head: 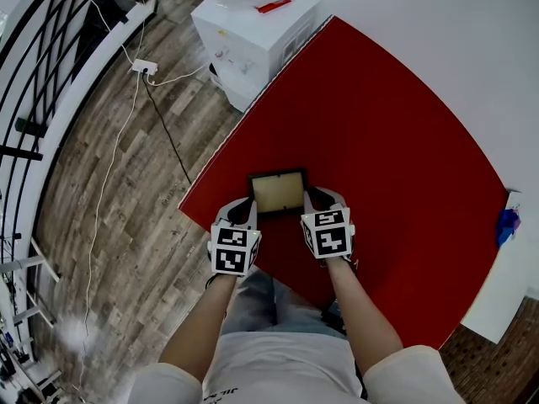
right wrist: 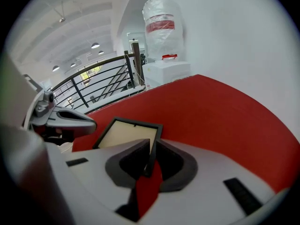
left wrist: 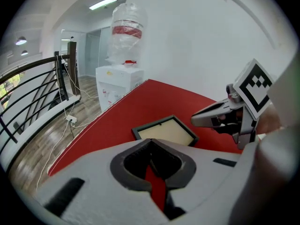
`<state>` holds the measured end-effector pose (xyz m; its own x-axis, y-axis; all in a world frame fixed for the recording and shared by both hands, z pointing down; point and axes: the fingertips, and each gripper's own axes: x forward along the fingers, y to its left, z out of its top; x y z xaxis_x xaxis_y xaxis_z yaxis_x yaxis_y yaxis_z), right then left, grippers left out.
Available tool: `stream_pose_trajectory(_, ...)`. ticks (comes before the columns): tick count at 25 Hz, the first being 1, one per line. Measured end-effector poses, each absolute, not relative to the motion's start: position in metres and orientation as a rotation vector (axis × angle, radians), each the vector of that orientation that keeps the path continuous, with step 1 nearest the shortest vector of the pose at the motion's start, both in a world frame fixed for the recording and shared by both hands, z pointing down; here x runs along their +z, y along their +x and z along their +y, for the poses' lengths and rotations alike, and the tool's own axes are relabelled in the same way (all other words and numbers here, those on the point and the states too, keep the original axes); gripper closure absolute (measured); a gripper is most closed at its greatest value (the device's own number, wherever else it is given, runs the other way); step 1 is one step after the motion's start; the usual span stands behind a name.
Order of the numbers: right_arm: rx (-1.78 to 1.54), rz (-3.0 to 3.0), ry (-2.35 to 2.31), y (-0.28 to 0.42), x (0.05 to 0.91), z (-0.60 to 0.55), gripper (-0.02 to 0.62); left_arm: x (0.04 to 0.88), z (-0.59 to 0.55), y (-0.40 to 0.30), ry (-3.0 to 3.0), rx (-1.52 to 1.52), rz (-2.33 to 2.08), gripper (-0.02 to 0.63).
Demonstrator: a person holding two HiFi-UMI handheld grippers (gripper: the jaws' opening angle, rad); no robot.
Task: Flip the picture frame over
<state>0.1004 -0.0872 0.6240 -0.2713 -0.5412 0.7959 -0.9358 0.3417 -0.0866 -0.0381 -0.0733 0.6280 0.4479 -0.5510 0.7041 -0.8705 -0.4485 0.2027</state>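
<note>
The person's forearms are reaching down over the near edge of the red bench (head: 396, 141), one pair of tongs in each hand. The left tongs (head: 244, 210) are sitting fully closed with nothing between them, hovering just beside the left edge of the picture frame (head: 278, 192). The right tongs (head: 317, 198) are pinching the frame's right edge between their jaws. The frame is lying near the front of the bench with its pale beige panel facing up inside a dark border. Beyond it the red surface is stretching away bare towards a white wall (head: 438, 23). At the far corner a white water dispenser (head: 253, 32) is standing on the wood plank floor (head: 109, 209), and a black railing (head: 34, 74) is running along the left.
</note>
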Motion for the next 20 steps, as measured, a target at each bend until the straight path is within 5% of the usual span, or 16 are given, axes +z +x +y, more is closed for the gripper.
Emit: stream_pose_trajectory(20, 0.664, -2.063, 1.313, 0.053, 0.507, 0.005, 0.591, 0.518, 0.017, -0.064, 2.052, 0.601, -1.376, 0.600)
